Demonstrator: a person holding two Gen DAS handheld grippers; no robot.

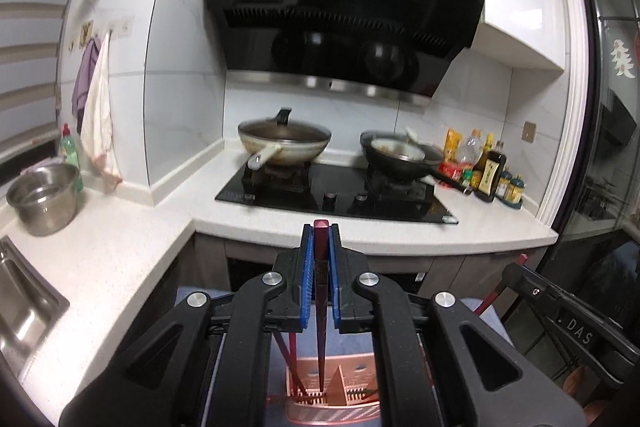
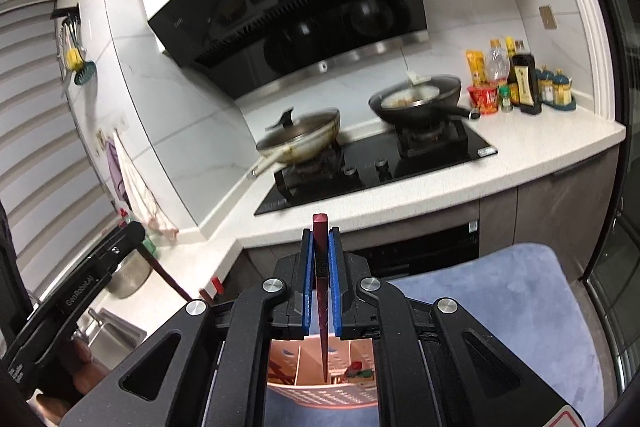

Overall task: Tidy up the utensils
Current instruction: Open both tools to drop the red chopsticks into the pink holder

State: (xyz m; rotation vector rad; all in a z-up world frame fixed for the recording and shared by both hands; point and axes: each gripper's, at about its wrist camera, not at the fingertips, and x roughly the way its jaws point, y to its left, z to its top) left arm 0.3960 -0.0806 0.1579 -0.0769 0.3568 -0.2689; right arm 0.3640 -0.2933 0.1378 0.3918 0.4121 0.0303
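My left gripper (image 1: pixel 321 231) is shut on a dark red chopstick (image 1: pixel 321 291) that stands upright between the blue pads, its tip down in a pink utensil holder (image 1: pixel 332 411) seen below the jaws. Other red chopsticks (image 1: pixel 294 367) stand in the holder. My right gripper (image 2: pixel 321 233) is shut on a second dark red chopstick (image 2: pixel 322 291), its tip pointing down into the same pink holder (image 2: pixel 320 393). The right gripper body shows at the right edge of the left wrist view (image 1: pixel 568 315); the left gripper body shows at the left of the right wrist view (image 2: pixel 80 291).
A white L-shaped counter (image 1: pixel 400 231) carries a black hob (image 1: pixel 332 191) with a lidded pan (image 1: pixel 284 143) and a wok (image 1: pixel 400 155). Condiment bottles (image 1: pixel 484 167) stand at the right. A steel pot (image 1: pixel 44 195) and sink (image 1: pixel 20 299) lie at the left. A blue mat (image 2: pixel 520 307) lies under the holder.
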